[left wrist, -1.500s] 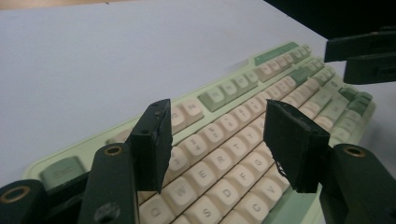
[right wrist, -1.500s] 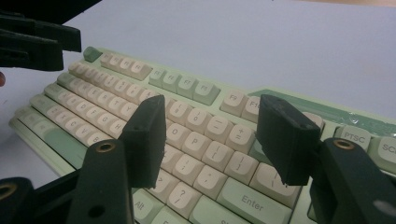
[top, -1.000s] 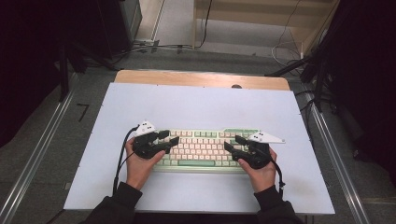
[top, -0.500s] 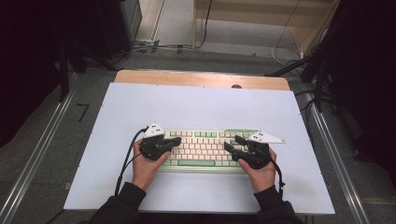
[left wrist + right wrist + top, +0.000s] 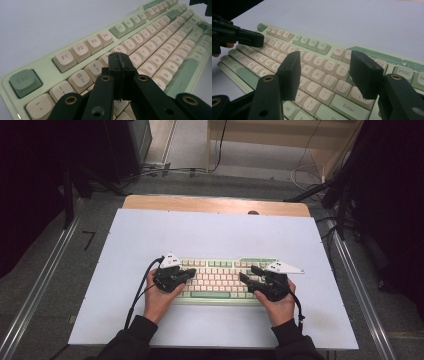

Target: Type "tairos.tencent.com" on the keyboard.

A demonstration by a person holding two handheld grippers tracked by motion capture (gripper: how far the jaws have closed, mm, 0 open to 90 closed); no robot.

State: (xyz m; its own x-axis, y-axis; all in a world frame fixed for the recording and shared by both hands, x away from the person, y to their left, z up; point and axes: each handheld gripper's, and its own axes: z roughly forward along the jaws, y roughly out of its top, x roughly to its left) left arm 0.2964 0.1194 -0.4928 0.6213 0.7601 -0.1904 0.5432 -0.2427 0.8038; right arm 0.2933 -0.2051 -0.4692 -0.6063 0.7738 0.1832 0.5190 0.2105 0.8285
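Below centre of the high view, the keyboard lies crosswise; left gripper, jaws just closed together on nothing, hovers over its number row, right gripper apart.

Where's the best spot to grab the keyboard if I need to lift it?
Probably the keyboard by its short right end, coming in level from the right: it lies flat, wide and thin, and the right claw, already open, is beside that end.

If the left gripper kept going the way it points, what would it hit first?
Probably the keyboard: the shut left gripper slants down over the number and upper letter rows, likely meeting keys around 4, 5 or R, though depth is unclear.
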